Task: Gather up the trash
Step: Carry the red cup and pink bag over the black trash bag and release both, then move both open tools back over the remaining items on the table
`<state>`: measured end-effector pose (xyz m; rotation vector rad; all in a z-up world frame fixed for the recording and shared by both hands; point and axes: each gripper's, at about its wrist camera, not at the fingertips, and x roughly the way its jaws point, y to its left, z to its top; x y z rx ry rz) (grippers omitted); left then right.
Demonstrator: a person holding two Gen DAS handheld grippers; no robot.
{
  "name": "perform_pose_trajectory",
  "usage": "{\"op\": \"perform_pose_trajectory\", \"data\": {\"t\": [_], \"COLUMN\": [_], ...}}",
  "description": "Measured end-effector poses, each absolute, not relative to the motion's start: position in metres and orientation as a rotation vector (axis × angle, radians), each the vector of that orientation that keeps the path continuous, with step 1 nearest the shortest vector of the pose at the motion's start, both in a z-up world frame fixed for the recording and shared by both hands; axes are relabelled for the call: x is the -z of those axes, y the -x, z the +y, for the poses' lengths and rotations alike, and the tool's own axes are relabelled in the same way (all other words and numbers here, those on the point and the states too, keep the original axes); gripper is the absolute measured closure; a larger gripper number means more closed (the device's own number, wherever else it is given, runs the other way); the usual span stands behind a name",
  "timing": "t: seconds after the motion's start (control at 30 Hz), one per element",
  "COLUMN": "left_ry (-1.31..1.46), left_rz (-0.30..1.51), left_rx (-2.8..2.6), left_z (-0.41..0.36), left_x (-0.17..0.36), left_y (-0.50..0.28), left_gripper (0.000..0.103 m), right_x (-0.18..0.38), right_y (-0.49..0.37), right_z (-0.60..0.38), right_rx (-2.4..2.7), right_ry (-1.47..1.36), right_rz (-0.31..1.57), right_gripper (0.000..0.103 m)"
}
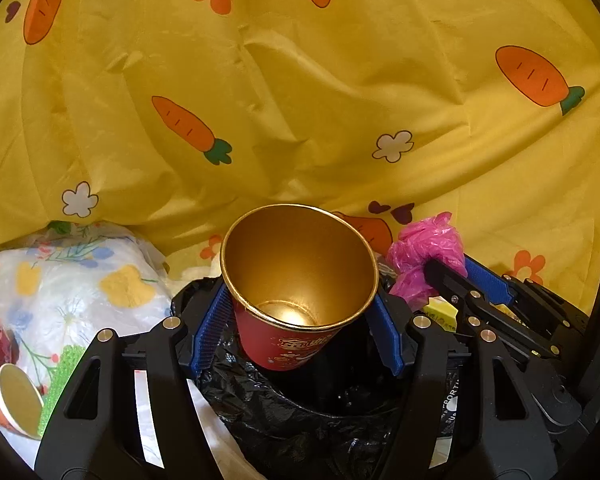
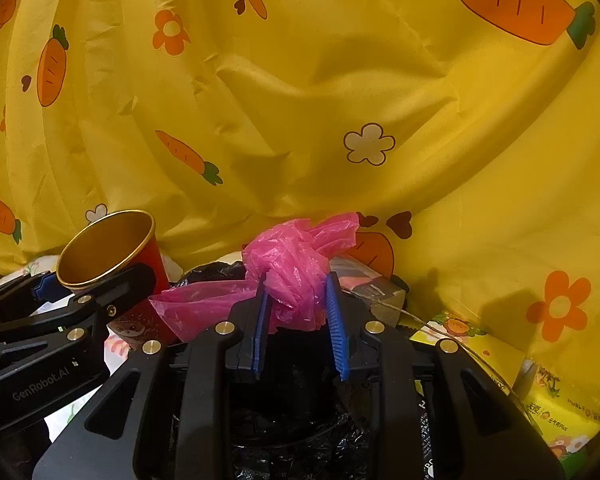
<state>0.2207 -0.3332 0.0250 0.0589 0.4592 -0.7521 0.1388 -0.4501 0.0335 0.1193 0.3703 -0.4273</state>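
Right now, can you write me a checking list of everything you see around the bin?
Surface: mostly hidden; yellow carrot cloth hangs behind.
Job's things: red paper cup and pink plastic bag, both above the black bin bag.
Clutter: flowery plastic bag, small paper cup, yellow tissue pack.
Grippers: left gripper holds the cup; right gripper pinches the pink bag.
Cables: one thin wire.
Surroundings: nothing seen beyond the cloth.
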Motion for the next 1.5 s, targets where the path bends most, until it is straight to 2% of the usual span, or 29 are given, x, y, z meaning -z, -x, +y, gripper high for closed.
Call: {"op": "perform_pose_trajectory", "data": {"t": [0.3,0.4,0.47,0.57,0.67,0.8,1.03,1.2,1.27,1.5], "left_ry": [-0.077,-0.075,-0.062,-0.057,-0.034,-0.031,-0.007,0.009,0.012,0.039], "left_rz": [0.478,0.485,0.498,0.5,0.506,0.481,0.437,0.399,0.385,0.361], "left_rx": [0.771,0.785,0.809,0.803,0.806,0.78,0.643,0.537,0.49,0.353], "left_z": [-0.341,-0.342,-0.341,-0.339,-0.335,-0.329,-0.295,-0.256,-0.24,-0.18], "left_x": [-0.013,-0.011,-0.01,-0.009,-0.01,-0.016,-0.028,-0.035,-0.037,-0.038], "left_y": [-0.224,-0.225,-0.227,-0.23,-0.231,-0.226,-0.212,-0.191,-0.182,-0.154], "left_gripper": [0.038,0.037,0.035,0.024,0.019,0.015,0.012,0.009,0.008,0.008], "right_x": [-0.029,-0.029,-0.029,-0.029,-0.031,-0.033,-0.041,-0.043,-0.043,-0.048], "right_y": [-0.145,-0.146,-0.146,-0.144,-0.14,-0.136,-0.117,-0.098,-0.094,-0.075], "right_z": [-0.456,-0.459,-0.461,-0.466,-0.469,-0.468,-0.454,-0.439,-0.433,-0.399], "right_rx": [0.421,0.415,0.417,0.422,0.43,0.437,0.464,0.458,0.444,0.358], "right_ry": [-0.111,-0.112,-0.116,-0.126,-0.132,-0.138,-0.124,-0.138,-0.156,-0.197], "right_rz": [0.382,0.385,0.386,0.382,0.366,0.352,0.285,0.225,0.219,0.198], "right_gripper": [0.075,0.072,0.067,0.055,0.049,0.043,0.017,0.013,0.007,0.007]}}
